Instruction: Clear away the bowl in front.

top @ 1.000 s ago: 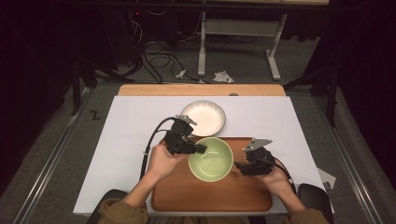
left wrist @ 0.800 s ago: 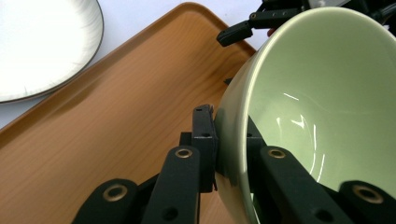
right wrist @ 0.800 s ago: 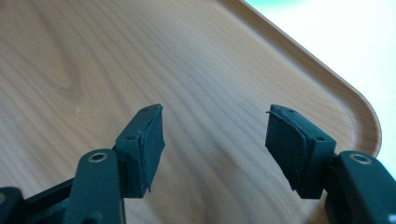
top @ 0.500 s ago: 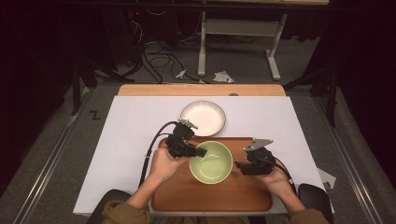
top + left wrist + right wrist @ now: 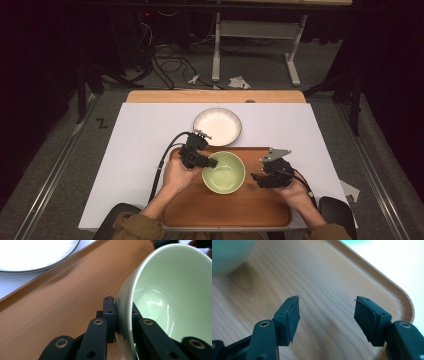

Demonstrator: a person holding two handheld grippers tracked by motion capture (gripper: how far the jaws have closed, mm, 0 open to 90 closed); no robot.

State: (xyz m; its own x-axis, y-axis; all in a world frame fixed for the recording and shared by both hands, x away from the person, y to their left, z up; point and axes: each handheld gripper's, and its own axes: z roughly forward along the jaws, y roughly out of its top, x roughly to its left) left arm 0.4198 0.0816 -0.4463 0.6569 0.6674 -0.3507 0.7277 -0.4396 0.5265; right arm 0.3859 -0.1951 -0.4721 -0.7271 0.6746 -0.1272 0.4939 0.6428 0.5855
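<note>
Plain green bowl [image 5: 223,172] in left tongs [image 5: 209,163], unmarked

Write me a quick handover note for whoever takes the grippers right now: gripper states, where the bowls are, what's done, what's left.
Left gripper: shut on the rim of the green bowl, one jaw inside, one outside.
Right gripper: open, holding nothing, over the right part of the wooden tray.
Green bowl: over the tray; whether it fully rests on it is unclear.
White bowl: on the white tabletop just beyond the tray, untouched.
Done: green bowl gripped and at the tray.
Left, probably: settle the bowl, release, then perhaps bring the white bowl over.
</note>
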